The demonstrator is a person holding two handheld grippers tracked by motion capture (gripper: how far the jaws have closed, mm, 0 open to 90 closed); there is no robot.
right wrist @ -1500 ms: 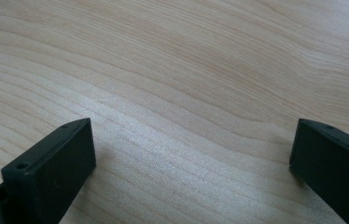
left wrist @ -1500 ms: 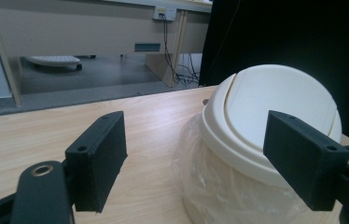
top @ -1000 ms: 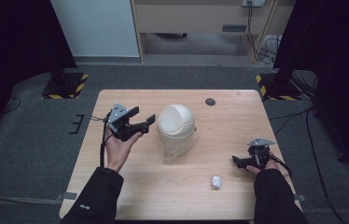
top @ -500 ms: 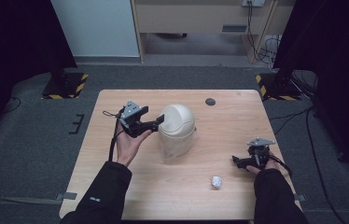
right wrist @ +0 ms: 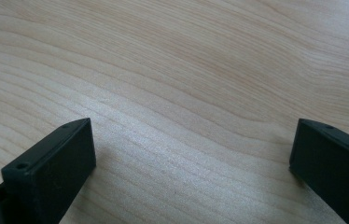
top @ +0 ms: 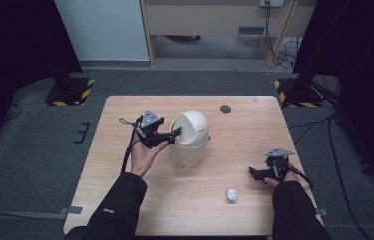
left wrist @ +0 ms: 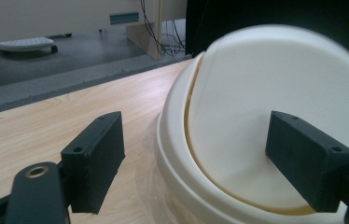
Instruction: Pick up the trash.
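Cream plastic, the domed swing-lid bin [top: 190, 136] stands near the middle of the wooden table [top: 255, 135]. The left gripper [top: 171, 135], jaws wide, reaches its lid flap; the step looks like pushing it open. Next, the crumpled paper ball [top: 232, 194] needs grasping by the right gripper [top: 256, 173], also wide, resting nearby.

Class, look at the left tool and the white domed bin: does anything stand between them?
Nothing visible does. The left tool is open at the white domed bin, one jaw in front of its swing lid, the other beside the bin over bare table.
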